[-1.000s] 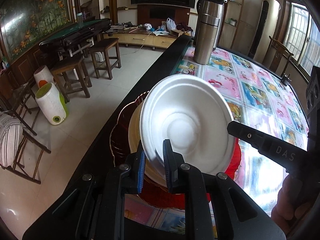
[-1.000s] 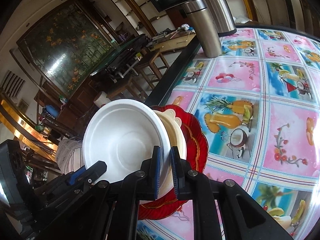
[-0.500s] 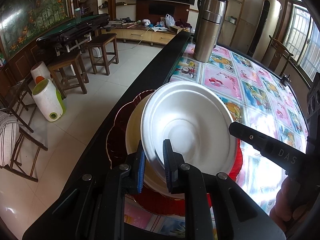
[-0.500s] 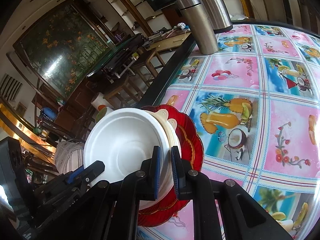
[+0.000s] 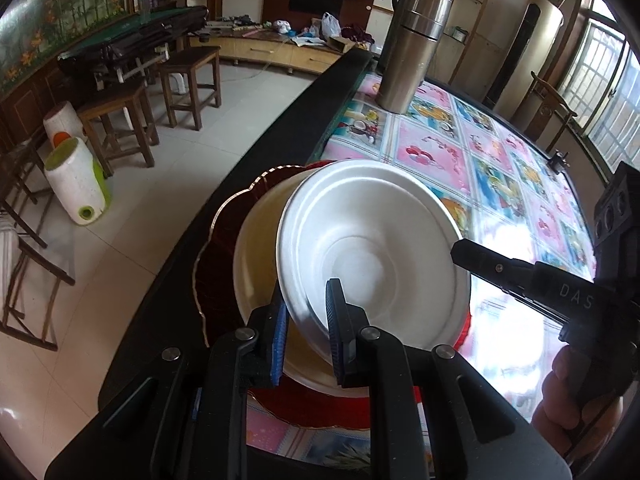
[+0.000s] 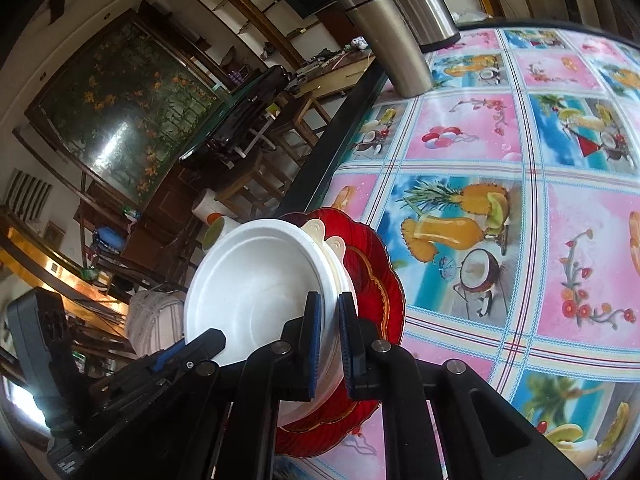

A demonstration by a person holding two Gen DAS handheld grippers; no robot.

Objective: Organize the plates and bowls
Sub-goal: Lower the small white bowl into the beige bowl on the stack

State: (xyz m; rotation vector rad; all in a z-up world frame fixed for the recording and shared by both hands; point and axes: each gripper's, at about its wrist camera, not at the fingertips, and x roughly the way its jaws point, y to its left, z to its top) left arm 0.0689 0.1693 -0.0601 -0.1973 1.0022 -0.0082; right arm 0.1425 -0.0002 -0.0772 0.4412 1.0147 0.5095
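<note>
A white foam bowl [image 5: 372, 248] is held over a cream plate [image 5: 256, 248], which lies on a red scalloped plate [image 5: 218, 240] at the table's left edge. My left gripper [image 5: 306, 308] is shut on the bowl's near rim. My right gripper [image 6: 329, 320] is shut on the opposite rim of the white bowl [image 6: 256, 280], and shows as a black arm in the left wrist view [image 5: 520, 276]. The cream plate [image 6: 336, 248] and red plate [image 6: 372, 276] sit under the bowl. The bowl is tilted slightly.
A steel thermos [image 5: 412, 40] stands at the table's far end. The table has a pink and blue fruit-print cloth [image 6: 500, 200] and a dark edge [image 5: 256, 152]. Wooden stools [image 5: 188, 76] and a white and green bin [image 5: 76, 180] stand on the floor at left.
The white bowl has come down closer over the cream and red plates, with both grippers still shut on its rim. The stack now sits nearer in both views.
</note>
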